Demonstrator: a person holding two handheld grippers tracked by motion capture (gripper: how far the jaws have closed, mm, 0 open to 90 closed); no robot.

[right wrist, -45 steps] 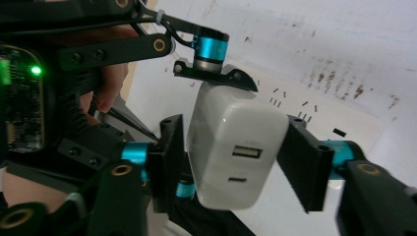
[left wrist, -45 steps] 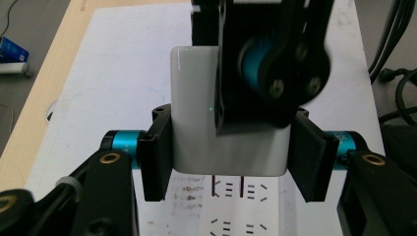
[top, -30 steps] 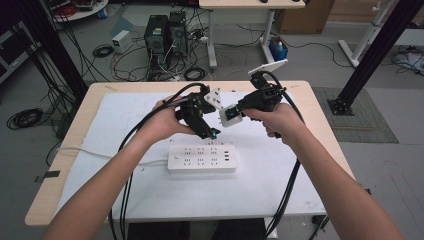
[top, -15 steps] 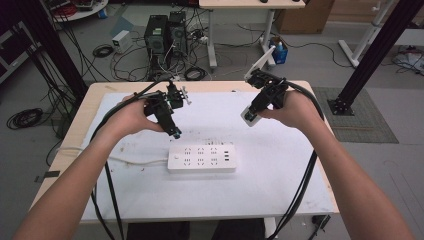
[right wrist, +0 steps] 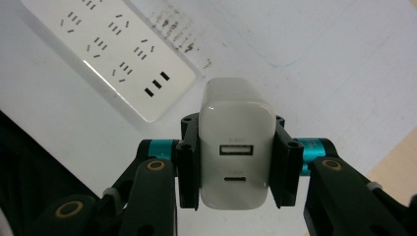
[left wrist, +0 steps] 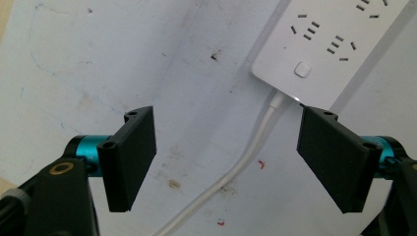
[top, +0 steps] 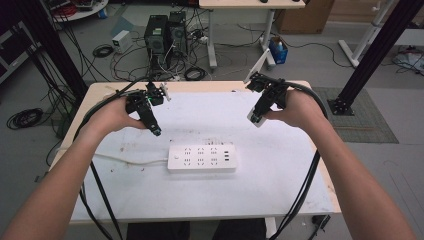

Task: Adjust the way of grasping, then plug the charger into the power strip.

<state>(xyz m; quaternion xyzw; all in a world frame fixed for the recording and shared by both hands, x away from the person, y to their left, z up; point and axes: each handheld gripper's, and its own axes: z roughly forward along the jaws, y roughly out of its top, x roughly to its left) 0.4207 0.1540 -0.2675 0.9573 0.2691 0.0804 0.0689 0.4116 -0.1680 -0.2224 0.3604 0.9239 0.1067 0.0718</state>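
A white USB charger block (right wrist: pixel 236 152) sits between the jaws of my right gripper (right wrist: pixel 233 164), which is shut on its sides, with the USB ports facing the camera. In the high view this right gripper (top: pixel 256 119) holds the charger (top: pixel 254 116) above the table, right of centre. My left gripper (top: pixel 156 131) hovers at the left. Its jaws have just been opening and stand wide, with nothing between them (left wrist: pixel 226 164). A white power strip (top: pixel 201 158) lies flat mid-table, its switch end (left wrist: pixel 339 39) and cable (left wrist: pixel 255 142) below the left jaws, its USB end (right wrist: pixel 113 49) below the right.
The strip's white cable (top: pixel 125 160) runs left across the white tabletop (top: pixel 210 205) and off its edge. Black gripper cables (top: pixel 97 190) (top: pixel 305 190) hang along both forearms. Computer towers (top: pixel 162 32) and loose wires sit on the floor beyond the far edge.
The two grippers, close together at the charger a second ago, have parted. The left one swung away to the left with nothing in it. The right one still holds the charger.
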